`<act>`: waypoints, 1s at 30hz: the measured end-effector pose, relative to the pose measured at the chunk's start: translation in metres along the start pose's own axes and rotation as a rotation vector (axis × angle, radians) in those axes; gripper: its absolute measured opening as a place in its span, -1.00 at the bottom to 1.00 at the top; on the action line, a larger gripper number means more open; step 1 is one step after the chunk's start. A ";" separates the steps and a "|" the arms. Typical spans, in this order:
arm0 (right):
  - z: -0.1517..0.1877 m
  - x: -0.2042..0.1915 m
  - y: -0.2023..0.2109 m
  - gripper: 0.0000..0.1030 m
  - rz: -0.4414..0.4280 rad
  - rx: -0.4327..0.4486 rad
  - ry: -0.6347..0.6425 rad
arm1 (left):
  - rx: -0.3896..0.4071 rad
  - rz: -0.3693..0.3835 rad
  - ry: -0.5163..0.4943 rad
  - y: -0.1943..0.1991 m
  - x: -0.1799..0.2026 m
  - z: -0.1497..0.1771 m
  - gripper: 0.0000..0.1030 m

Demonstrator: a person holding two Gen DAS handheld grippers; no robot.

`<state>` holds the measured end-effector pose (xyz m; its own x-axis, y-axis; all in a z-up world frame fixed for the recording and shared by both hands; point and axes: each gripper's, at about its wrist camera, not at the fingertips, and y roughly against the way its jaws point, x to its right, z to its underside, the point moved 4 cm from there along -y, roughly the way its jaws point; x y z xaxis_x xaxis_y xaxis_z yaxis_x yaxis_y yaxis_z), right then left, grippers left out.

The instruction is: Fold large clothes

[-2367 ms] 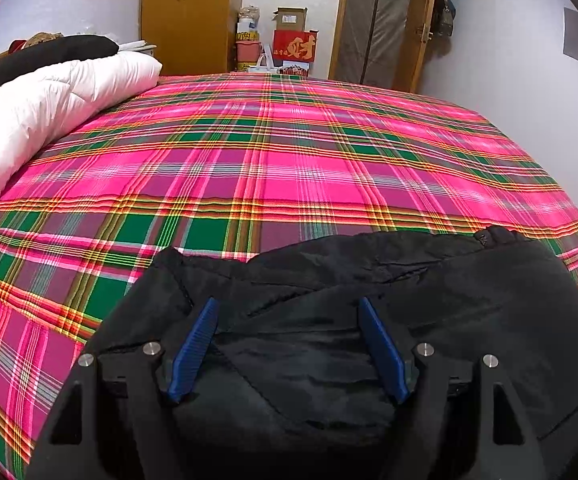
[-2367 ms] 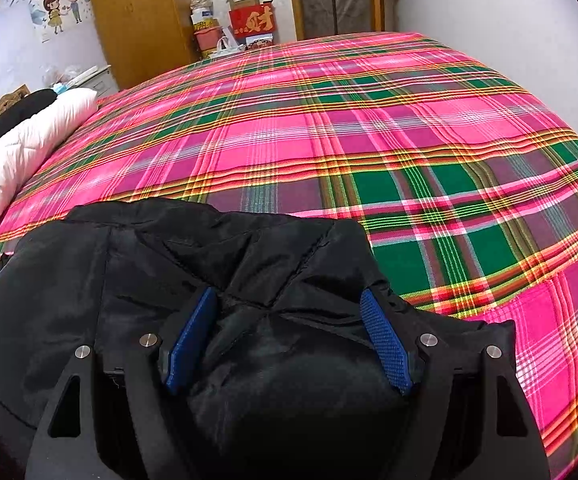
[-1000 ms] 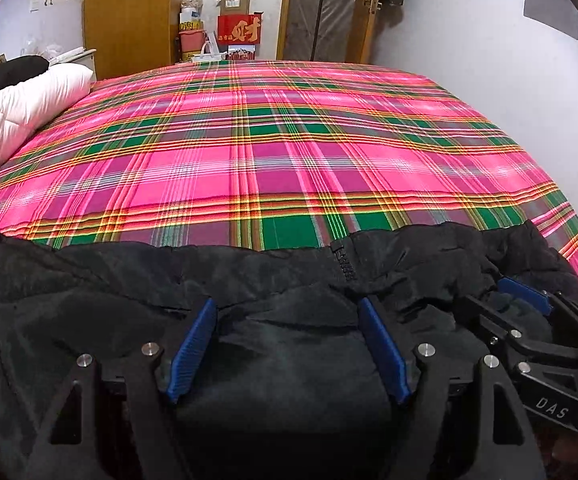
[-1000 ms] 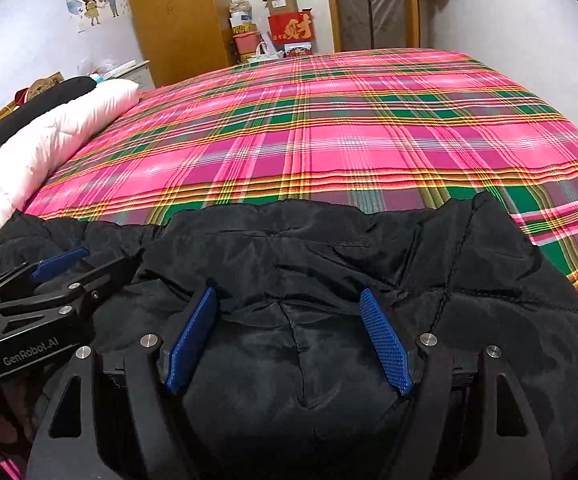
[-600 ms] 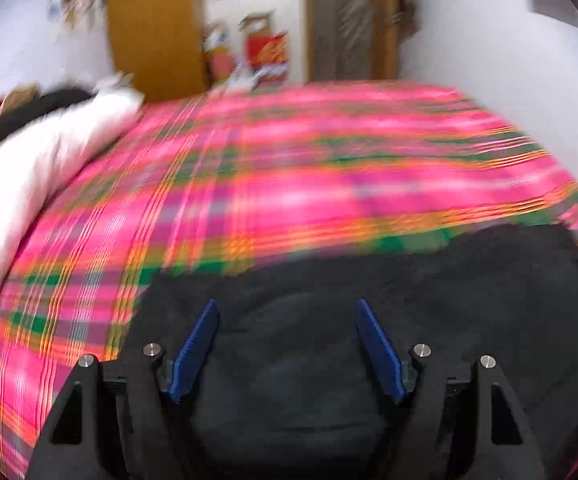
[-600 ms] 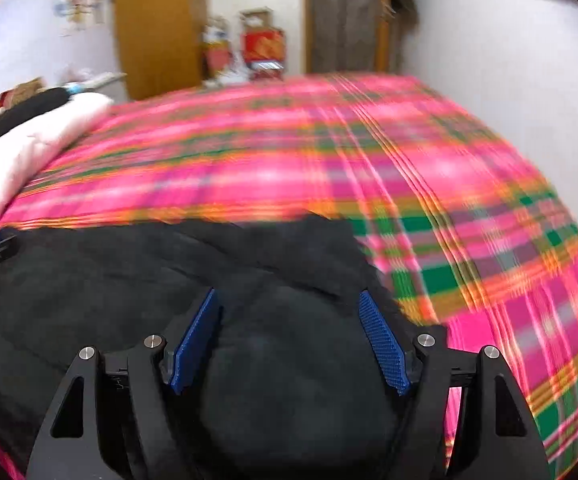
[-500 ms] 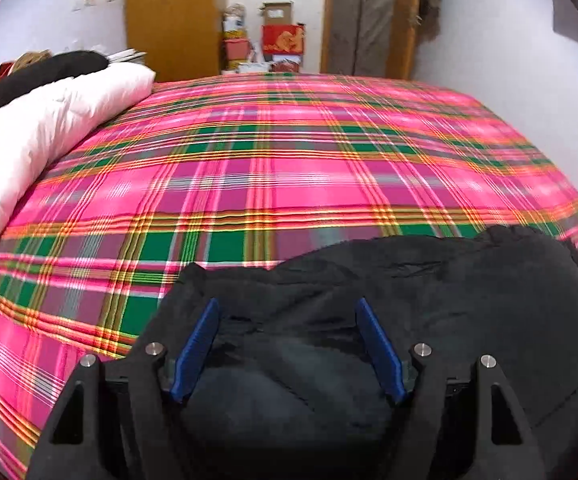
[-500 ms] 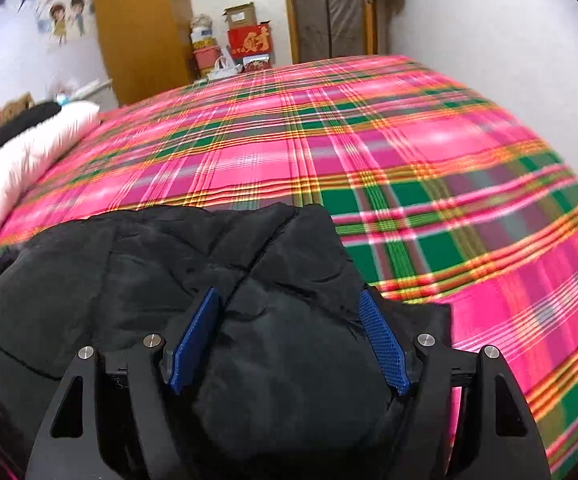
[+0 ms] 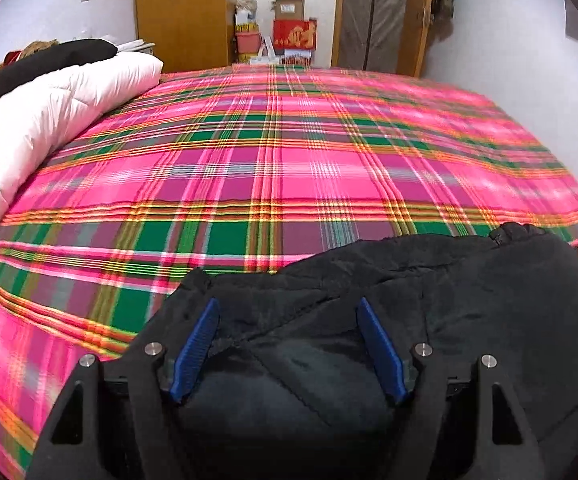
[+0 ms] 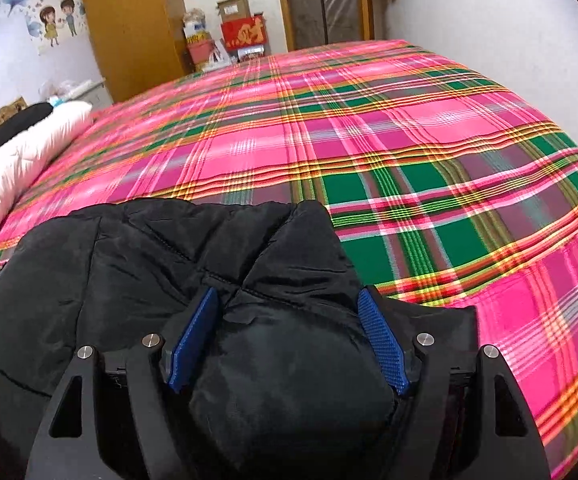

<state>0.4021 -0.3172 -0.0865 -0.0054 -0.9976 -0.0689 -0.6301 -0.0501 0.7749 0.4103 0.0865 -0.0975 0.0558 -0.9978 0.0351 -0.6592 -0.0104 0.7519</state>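
A padded black jacket lies bunched at the near edge of a pink and green plaid bed. My left gripper is shut on a thick fold near the jacket's left end, and the padding bulges between its blue pads. In the right wrist view the same jacket spreads to the left. My right gripper is shut on its right end, with the quilted cloth filling the gap between the pads. Neither gripper shows in the other's view.
A white duvet with a dark garment on it lies along the bed's left side. Behind the bed stand a wooden wardrobe, stacked boxes and a door. A white wall runs close along the right. Bare plaid sheet stretches ahead.
A second ago the two grippers were side by side, each in the other's view. They have since drawn apart, left going left and right going right, with the jacket still held.
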 end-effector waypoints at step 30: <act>0.068 0.031 0.099 0.40 -0.024 -0.025 -0.056 | -0.015 -0.018 0.088 0.095 -0.058 0.075 0.44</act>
<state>0.2869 -0.3502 -0.0548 -0.0345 -0.9919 -0.1220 -0.6111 -0.0757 0.7879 0.2880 0.1389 -0.0771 0.1340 -0.9878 0.0791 -0.6462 -0.0266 0.7627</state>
